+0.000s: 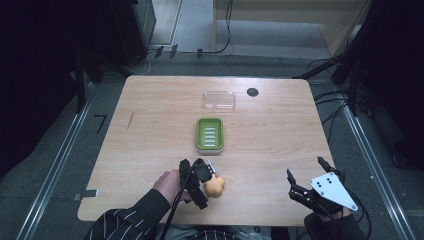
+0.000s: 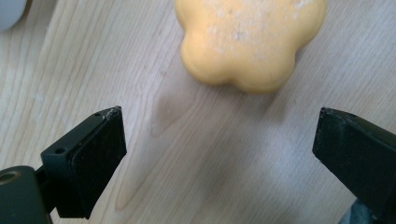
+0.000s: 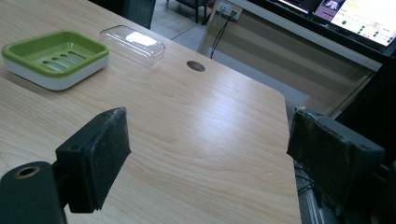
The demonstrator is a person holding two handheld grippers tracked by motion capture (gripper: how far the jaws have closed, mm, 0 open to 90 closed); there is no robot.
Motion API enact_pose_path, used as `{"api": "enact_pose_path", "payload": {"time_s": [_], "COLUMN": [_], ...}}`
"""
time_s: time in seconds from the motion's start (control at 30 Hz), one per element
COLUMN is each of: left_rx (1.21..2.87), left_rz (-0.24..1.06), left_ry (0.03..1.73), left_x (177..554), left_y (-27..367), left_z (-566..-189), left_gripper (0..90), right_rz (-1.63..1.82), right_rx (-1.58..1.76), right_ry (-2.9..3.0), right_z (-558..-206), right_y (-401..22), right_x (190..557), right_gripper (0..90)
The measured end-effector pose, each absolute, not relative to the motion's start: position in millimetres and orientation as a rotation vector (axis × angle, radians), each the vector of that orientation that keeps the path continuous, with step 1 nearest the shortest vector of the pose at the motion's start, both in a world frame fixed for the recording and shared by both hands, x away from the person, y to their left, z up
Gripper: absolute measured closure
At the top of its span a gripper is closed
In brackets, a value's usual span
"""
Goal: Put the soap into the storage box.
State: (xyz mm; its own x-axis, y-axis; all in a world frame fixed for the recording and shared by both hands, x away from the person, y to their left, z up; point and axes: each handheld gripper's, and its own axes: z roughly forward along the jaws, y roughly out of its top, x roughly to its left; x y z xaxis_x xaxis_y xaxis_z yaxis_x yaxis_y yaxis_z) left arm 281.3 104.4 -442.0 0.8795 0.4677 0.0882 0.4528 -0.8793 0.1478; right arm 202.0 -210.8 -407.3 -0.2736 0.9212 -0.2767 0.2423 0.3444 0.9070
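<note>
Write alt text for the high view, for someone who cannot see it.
A person's left gripper, jaws open, hovers beside a yellow flower-shaped soap near the front edge of a wooden table. A green soap dish sits mid-table with a clear lid behind it; the right gripper waits open at the front right.

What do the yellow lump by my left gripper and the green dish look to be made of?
Yellow lump: likely a soap bar, matte and waxy, lobed like a flower, with a pale powdery bloom on top. Green dish: looks like moulded plastic, smooth with a slight sheen, slotted floor, white base.
</note>
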Motion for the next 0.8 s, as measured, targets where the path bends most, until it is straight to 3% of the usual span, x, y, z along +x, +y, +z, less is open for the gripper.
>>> {"api": "enact_pose_path", "payload": {"time_s": [0.37,0.8], "left_rx": [2.951,2.955], "left_rz": [0.155,0.160], "left_ry": [0.665,0.617], "left_x": [289.9,292.3], "left_y": [85.1,79.3], "left_z": [-447.9,-455.1], "left_gripper": [2.4,22.1], "right_rz": [0.975,0.979], "right_rx": [1.042,1.041], "right_ry": [1.731,1.730], "right_z": [-407.3,-407.4], "right_y": [-210.7,-211.2], "right_x": [202.1,202.3], "right_gripper": [13.4,13.4]}}
